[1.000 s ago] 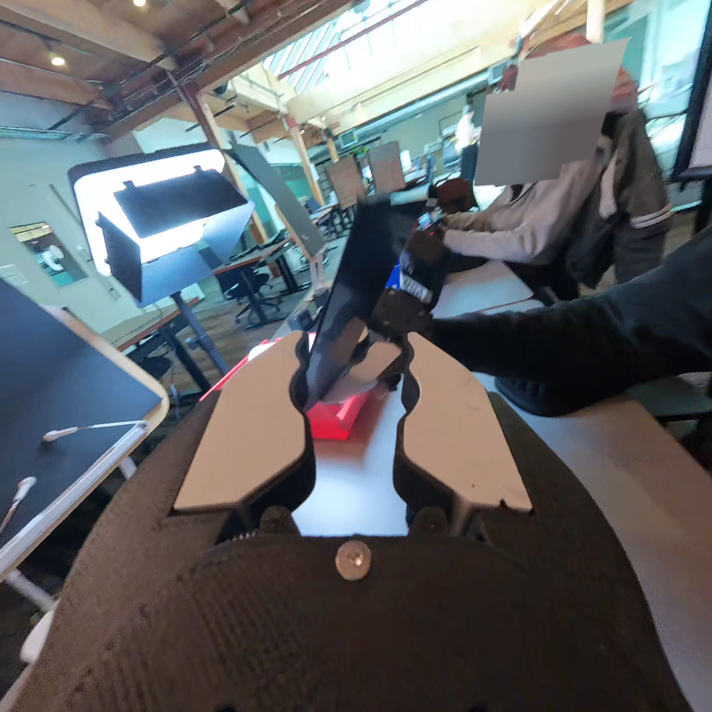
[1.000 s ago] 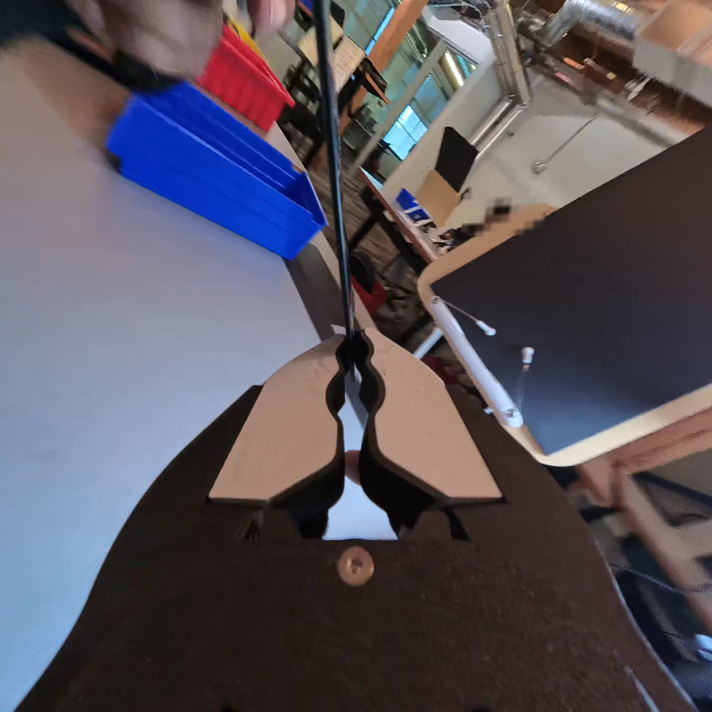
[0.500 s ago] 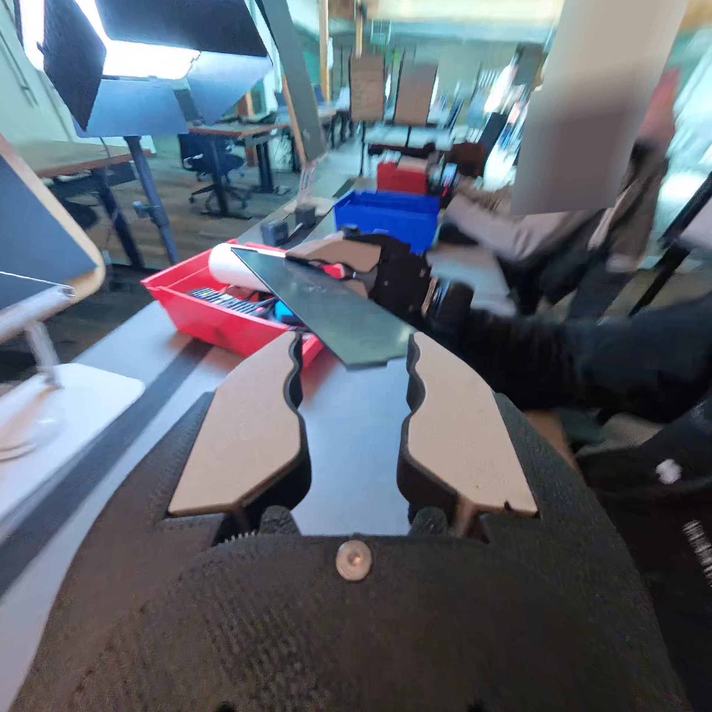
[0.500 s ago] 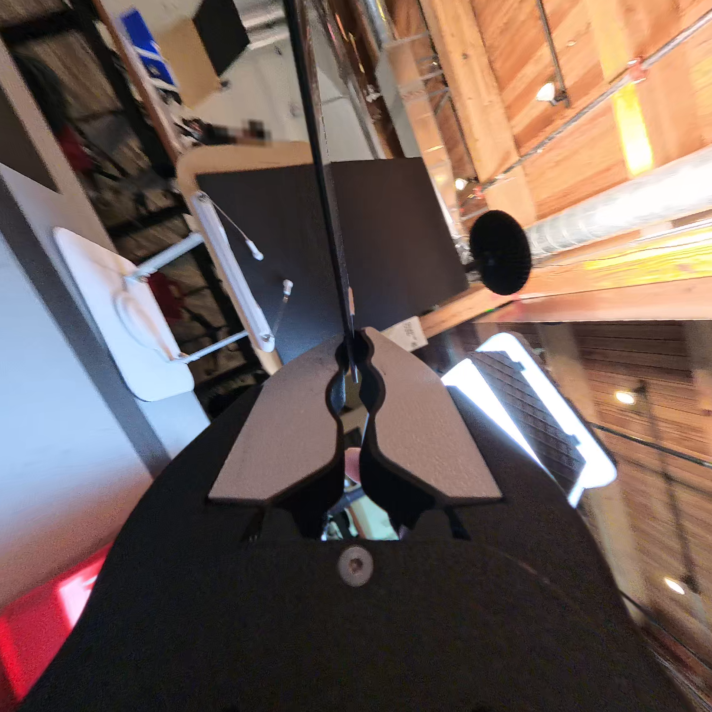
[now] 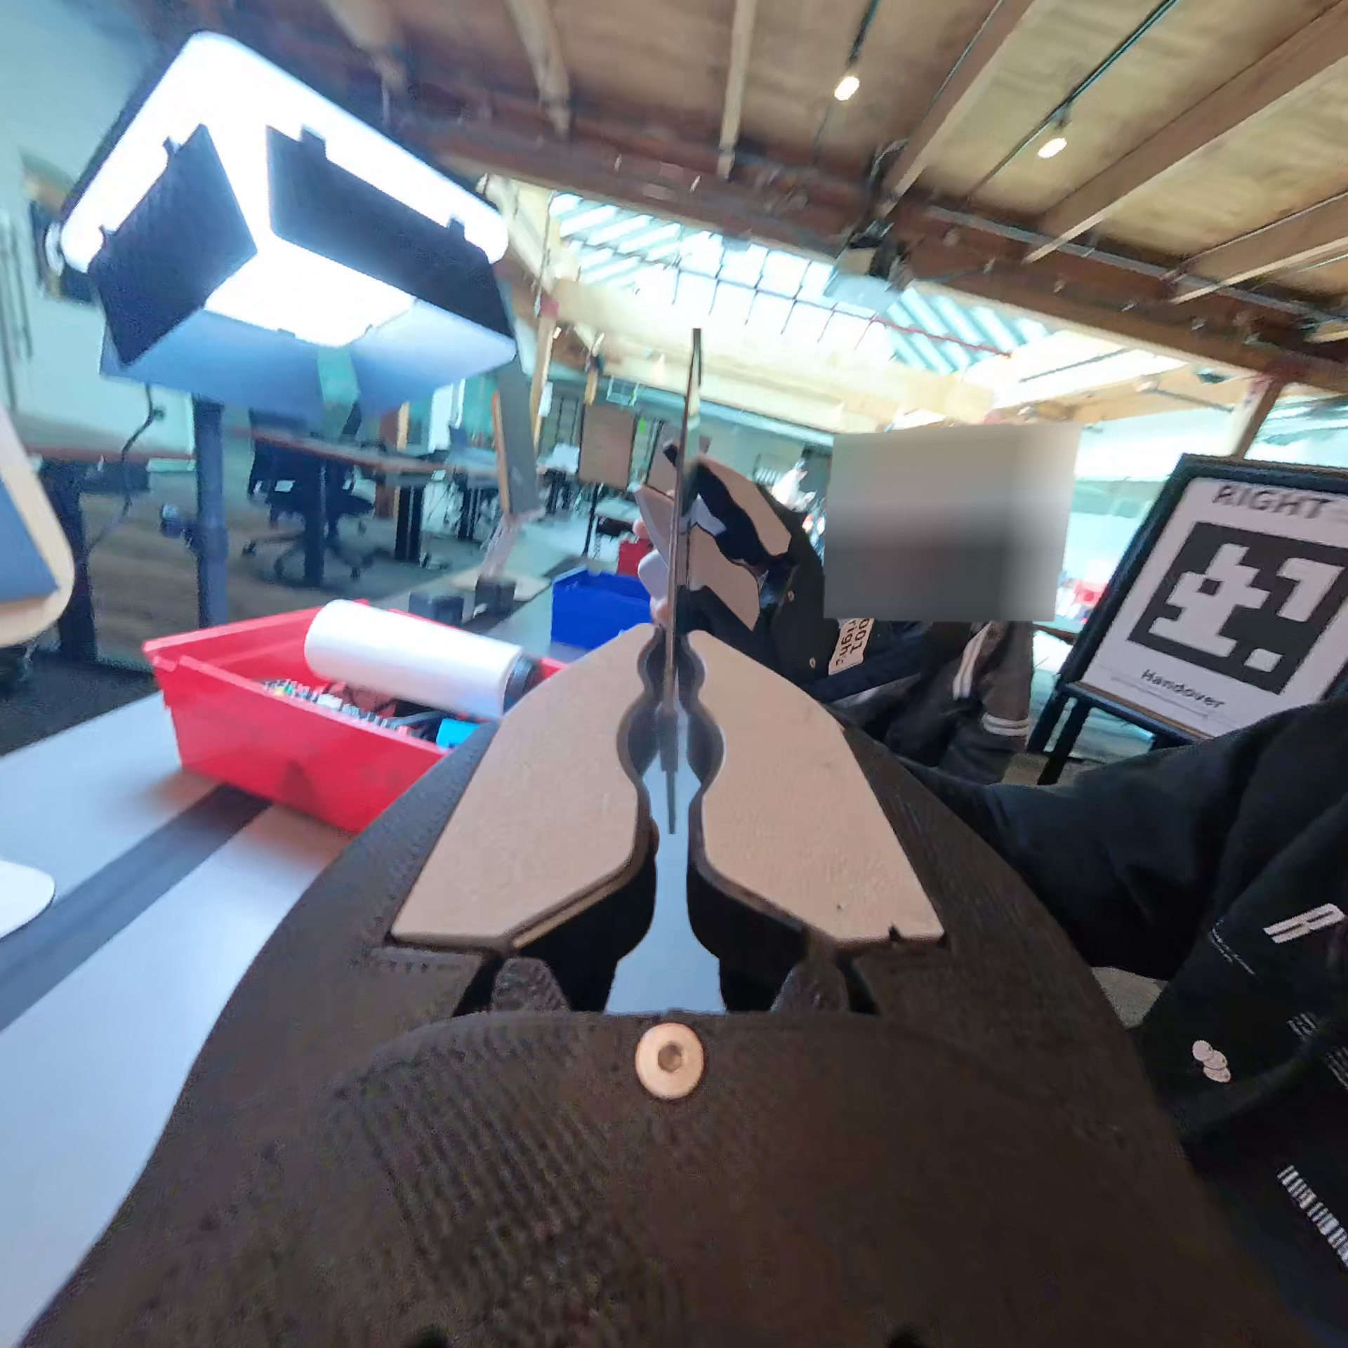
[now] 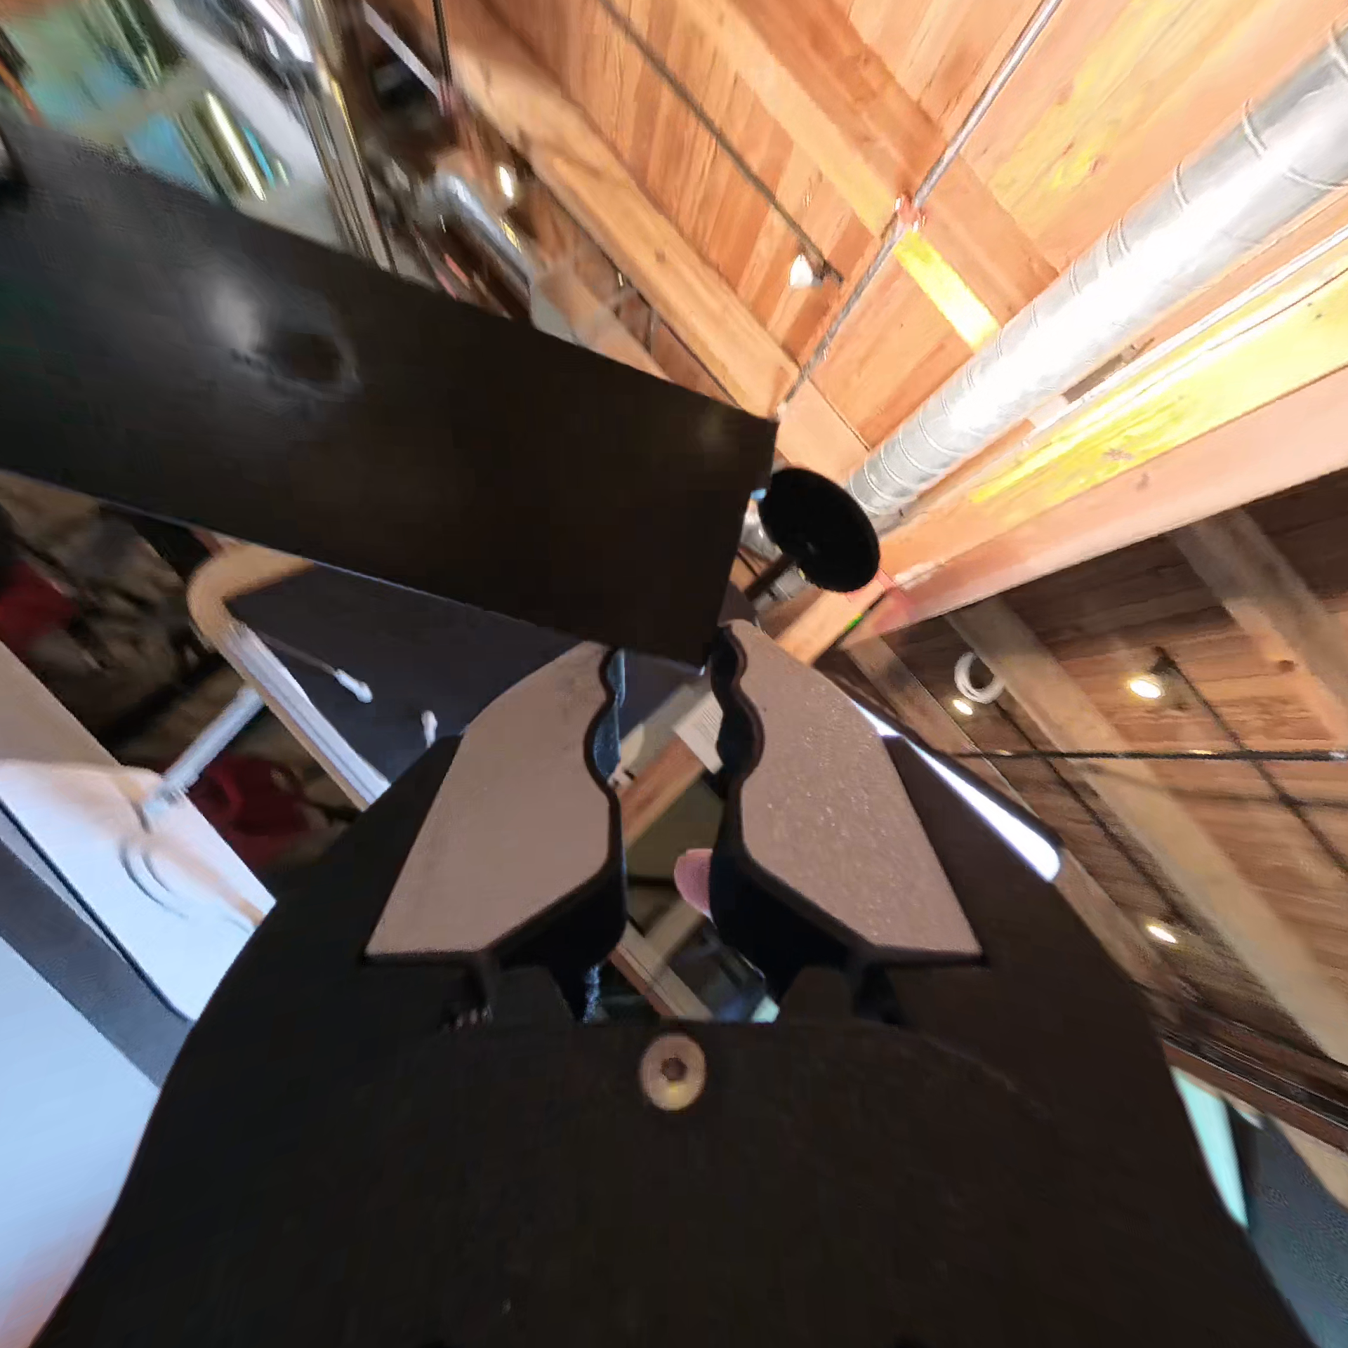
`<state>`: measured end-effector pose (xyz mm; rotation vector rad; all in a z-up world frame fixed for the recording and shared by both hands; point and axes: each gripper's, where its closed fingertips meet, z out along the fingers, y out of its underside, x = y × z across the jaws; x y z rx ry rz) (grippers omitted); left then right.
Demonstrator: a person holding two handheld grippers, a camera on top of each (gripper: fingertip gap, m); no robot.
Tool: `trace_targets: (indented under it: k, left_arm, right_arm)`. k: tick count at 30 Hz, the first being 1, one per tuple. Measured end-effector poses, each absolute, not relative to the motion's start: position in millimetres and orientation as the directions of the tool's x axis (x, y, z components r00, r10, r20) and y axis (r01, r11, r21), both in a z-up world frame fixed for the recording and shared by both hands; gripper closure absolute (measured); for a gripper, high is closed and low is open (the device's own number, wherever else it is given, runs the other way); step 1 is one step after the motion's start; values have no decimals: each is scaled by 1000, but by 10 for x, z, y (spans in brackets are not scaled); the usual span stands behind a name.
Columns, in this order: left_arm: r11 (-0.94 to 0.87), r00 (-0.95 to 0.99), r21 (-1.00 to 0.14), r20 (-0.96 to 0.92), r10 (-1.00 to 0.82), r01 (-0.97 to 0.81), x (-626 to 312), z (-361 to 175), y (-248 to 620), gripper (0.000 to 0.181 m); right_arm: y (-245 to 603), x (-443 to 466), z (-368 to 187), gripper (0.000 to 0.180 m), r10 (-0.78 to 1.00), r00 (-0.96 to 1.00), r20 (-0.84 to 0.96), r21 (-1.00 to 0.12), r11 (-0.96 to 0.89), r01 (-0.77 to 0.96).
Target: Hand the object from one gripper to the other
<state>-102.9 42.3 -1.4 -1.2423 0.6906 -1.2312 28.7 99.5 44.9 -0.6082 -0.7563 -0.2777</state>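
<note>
The left gripper is clamped on a thin black plate, seen edge-on and upright, rising above its fingertips. Beyond the left gripper, the right gripper straddles the plate's edge; in its own view, the right gripper stands partly parted, the plate lying flat across just past its tips. A red bin sits on the table, well left of the plate, with clear air above the plate.
</note>
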Motion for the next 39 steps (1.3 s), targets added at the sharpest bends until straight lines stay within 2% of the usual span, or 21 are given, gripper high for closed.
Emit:
trace_targets:
  k: [1, 4, 7, 9, 12, 14, 16, 17, 19, 21, 23, 26, 29, 32, 34, 39]
  left_arm:
    - [-112, 257, -935, 205, -945, 336, -1063, 33, 407, 179]
    - [-38, 230, -903, 149, -962, 429, -1193, 188, 323, 178]
    - [1, 200, -870, 113, -973, 494, -1293, 291, 243, 179]
    - [9, 167, -853, 92, -982, 522, -1298, 321, 187, 178]
    - [-16, 109, -820, 95, -990, 572, -1262, 326, 146, 179]
    - [-37, 90, -820, 108, -990, 572, -1202, 283, 158, 179]
    - [-56, 87, -839, 122, -989, 541, -1123, 202, 189, 178]
    - [-77, 83, -847, 141, -986, 526, -1097, 164, 217, 179]
    - [-112, 151, -866, 209, -966, 488, -1089, 91, 374, 175]
    - [-118, 302, -892, 269, -914, 435, -1131, 1, 589, 158]
    - [-114, 404, -901, 298, -865, 419, -1217, -30, 711, 155]
    - [-197, 362, -883, 366, -857, 425, -1212, 9, 681, 152]
    - [-301, 265, -855, 434, -861, 423, -1059, 51, 568, 149]
    - [-421, 163, -813, 515, -841, 402, -870, 37, 469, 147]
    - [-465, 173, -810, 547, -819, 357, -780, -56, 469, 148]
    - [-556, 197, -799, 598, -777, 229, -636, -344, 478, 148]
  right_arm:
    - [900, 267, 509, 157, 38, 716, 697, -431, 820, 377]
    - [692, 180, 625, 150, 406, 698, 590, -610, 790, 56]
    - [540, 52, 616, 151, 787, 474, 395, -803, 546, -238]
    - [463, -85, 539, 148, 933, 269, 239, -886, 323, -332]
    - [383, -363, 297, 136, 993, 59, 105, -947, 118, -300]
    - [263, -506, 218, 136, 997, -38, 66, -952, 51, -303]
    - [228, -579, 212, 151, 996, -16, 82, -944, 73, -322]
    - [254, -594, 196, 167, 993, 33, 113, -944, 118, -309]
    - [333, -585, 164, 173, 961, 155, 230, -932, 263, -249]
    - [368, -582, 132, 177, 900, 241, 364, -900, 406, -157]
    - [421, -564, 133, 177, 777, 351, 523, -818, 573, -52]
    - [642, -519, 52, 178, 474, 459, 751, -622, 741, 253]
    - [881, -436, -30, 177, 130, 447, 885, -376, 766, 521]
    - [1037, -384, -105, 178, -74, 408, 910, -233, 724, 650]
    - [1120, -355, -154, 177, -138, 399, 907, -199, 695, 691]
    - [1298, -265, -263, 177, -176, 390, 904, -194, 645, 739]
